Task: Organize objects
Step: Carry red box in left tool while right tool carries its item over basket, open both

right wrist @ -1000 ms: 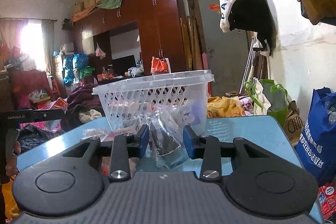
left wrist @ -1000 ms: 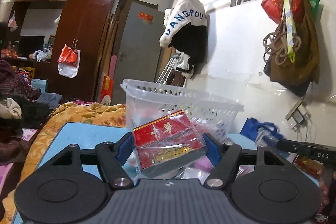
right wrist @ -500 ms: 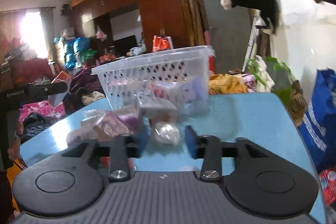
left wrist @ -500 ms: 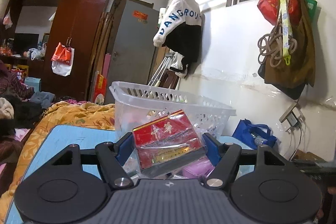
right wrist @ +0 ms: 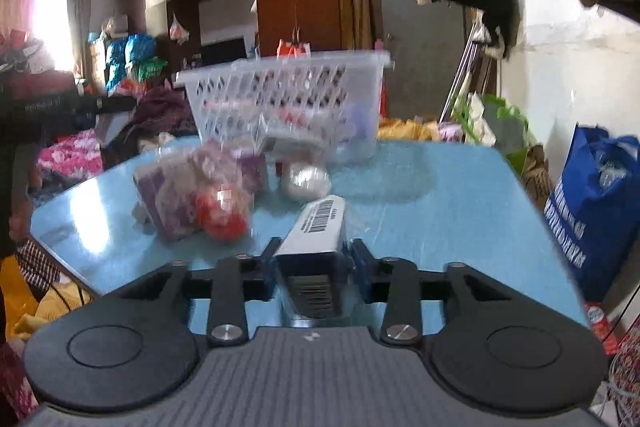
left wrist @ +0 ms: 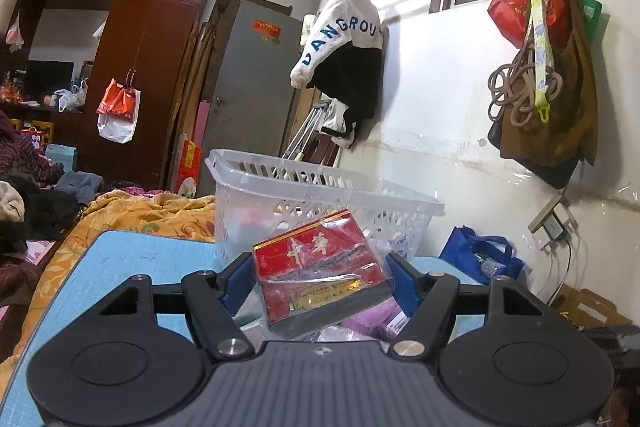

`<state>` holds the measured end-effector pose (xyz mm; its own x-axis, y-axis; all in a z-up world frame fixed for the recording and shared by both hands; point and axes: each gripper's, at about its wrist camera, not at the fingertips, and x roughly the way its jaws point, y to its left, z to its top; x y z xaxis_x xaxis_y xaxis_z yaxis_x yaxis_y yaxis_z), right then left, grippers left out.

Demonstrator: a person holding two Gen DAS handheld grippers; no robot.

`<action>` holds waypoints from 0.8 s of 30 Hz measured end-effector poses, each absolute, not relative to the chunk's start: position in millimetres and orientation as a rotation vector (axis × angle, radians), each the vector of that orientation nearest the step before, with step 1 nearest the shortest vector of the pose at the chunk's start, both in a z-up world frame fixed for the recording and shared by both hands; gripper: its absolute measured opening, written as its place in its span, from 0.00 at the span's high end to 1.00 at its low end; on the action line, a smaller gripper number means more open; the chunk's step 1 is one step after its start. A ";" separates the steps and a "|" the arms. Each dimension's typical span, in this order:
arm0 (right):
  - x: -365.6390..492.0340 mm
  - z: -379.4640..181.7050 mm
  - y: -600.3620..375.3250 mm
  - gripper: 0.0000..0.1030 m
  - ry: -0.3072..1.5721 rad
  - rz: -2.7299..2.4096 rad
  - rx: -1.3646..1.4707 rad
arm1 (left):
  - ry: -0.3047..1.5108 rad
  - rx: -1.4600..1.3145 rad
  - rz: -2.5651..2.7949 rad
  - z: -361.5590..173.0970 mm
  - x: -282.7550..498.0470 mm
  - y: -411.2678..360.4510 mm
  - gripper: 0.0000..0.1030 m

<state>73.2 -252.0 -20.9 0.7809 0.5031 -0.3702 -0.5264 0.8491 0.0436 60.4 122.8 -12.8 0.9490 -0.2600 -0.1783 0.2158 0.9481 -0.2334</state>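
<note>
Left gripper (left wrist: 322,281): clamped on red pack (left wrist: 320,259) in clear wrap, held tilted above blue table (left wrist: 132,251), just before white basket (left wrist: 320,199).

Right gripper (right wrist: 313,263): jaws just closing, now clamped on white box (right wrist: 320,223) with barcode, low over table (right wrist: 440,219). Left of box: bagged packets (right wrist: 192,195); beyond it, small white bundle (right wrist: 306,181). Basket (right wrist: 288,95) at far end of table, some items inside, blurred.

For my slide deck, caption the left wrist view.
Left gripper holding a red wrapped box before the white basket.
</note>
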 end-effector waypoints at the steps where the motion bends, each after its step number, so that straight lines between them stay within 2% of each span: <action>1: 75.3 -14.4 -250.6 0.64 0.365 0.556 -0.066 | 0.206 -0.208 -0.247 -10.5 61.2 121.6 0.29; 7: 100.4 45.2 -222.9 0.64 0.210 0.596 -0.086 | 0.194 -0.192 -0.271 27.8 87.2 117.0 0.29; 11: 153.5 87.8 -182.2 0.64 0.167 0.626 -0.097 | 0.218 -0.179 -0.244 66.4 129.5 113.5 0.29; 18: 230.1 92.9 -129.9 0.62 0.221 0.553 -0.205 | 0.324 -0.160 -0.159 81.8 209.7 106.5 0.28; 19: 235.4 89.3 -127.9 0.59 0.219 0.555 -0.219 | 0.314 -0.153 -0.152 79.2 214.1 105.8 0.22; 20: 238.2 85.3 -127.5 0.41 0.225 0.550 -0.233 | 0.314 -0.142 -0.145 76.4 219.7 104.3 0.08; 21: 237.5 82.2 -127.4 0.20 0.223 0.524 -0.241 | 0.325 -0.138 -0.129 72.9 225.6 102.8 0.02; 23: 228.9 77.2 -134.9 0.03 0.186 0.489 -0.226 | 0.331 -0.133 -0.107 65.9 228.9 101.8 0.00; 24: 224.2 76.2 -140.8 0.00 0.179 0.499 -0.204 | 0.327 -0.128 -0.098 63.3 227.3 101.3 0.00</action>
<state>224.2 -140.8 76.2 0.8635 0.4546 -0.2186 -0.4900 0.8588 -0.1495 227.3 101.3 63.3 0.9425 -0.1162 -0.3132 0.0749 0.9872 -0.1408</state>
